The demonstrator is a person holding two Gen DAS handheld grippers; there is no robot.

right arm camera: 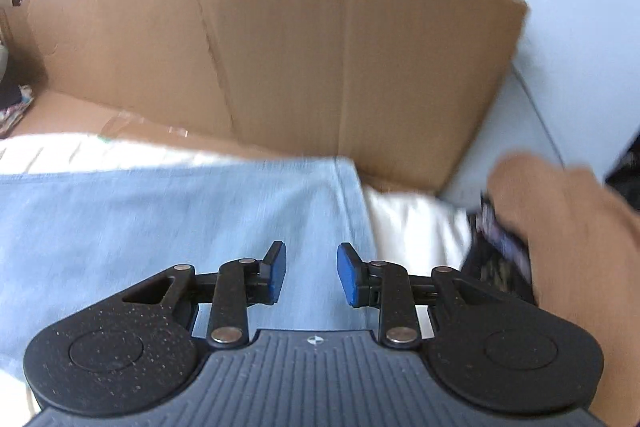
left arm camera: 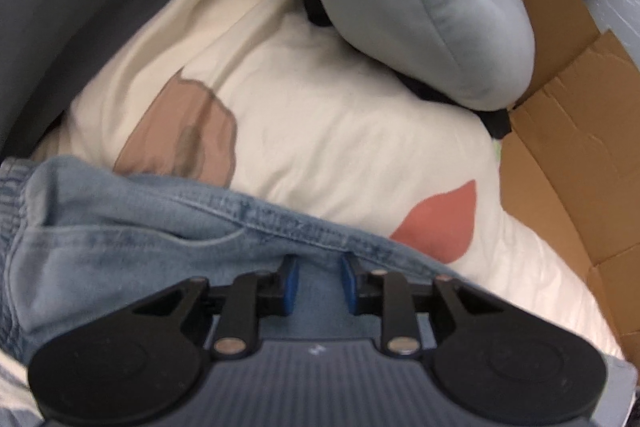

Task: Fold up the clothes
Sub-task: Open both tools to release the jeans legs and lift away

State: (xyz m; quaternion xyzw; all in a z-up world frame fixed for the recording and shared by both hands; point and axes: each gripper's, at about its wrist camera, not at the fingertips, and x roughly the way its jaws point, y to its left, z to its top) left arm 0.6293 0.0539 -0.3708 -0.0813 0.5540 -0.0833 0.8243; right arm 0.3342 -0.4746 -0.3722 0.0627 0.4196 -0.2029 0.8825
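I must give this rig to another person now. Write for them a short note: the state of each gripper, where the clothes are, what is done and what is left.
Left gripper: open, pads either side of the jeans' seamed edge, not clamped.
Right gripper: open, over the jeans' plain part, holding nothing.
Clothes: the jeans lie on a cream sheet with brown and red patches; a light blue sweatshirt lies bunched beyond them. Cardboard stands at the far side.
Done: I cannot tell whether the jeans are folded yet.
Left: probably grip the jeans and fold them, then the sweatshirt.
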